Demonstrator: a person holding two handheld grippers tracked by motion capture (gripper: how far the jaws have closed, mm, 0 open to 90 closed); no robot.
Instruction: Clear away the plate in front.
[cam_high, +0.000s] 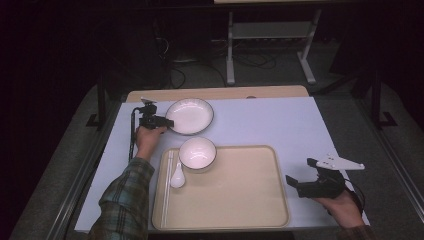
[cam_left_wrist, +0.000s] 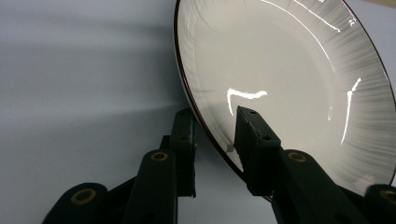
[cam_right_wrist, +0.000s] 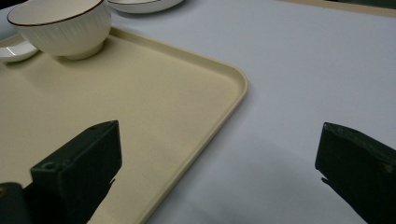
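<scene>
- The plate (cam_high: 189, 116) I am working on is white and shallow, round, with a thin dark line along its rim and fine ribbing running down its inner wall; it lies on the pale table (cam_high: 280, 122) at about 11 o'clock from the tray, just beyond the tray's far left corner
- My left gripper (cam_high: 161, 122) sits at the plate's 9 o'clock edge; in the left gripper view (cam_left_wrist: 212, 135) one jaw stands outside the rim and the other over the inside, so the rim runs between them; whether the pads are pressing on it yet I cannot tell
- That same view gives me the glossy highlights and the ribbing up close, which from the high view are a plain white disc; the high view in turn gives me the whole layout
- My right gripper (cam_high: 300, 175) hovers at 3 o'clock of the tray, jaws spread wide and holding nothing; the right gripper view (cam_right_wrist: 219, 158) looks low across the tray's near corner
- The beige tray (cam_high: 240, 195) holds a white ribbed bowl (cam_high: 197, 153) at its 11 o'clock corner, a white spoon (cam_high: 177, 176) just beside the bowl at 7 o'clock, and pale chopsticks (cam_high: 166, 187) along its left edge; the bowl looks empty
</scene>
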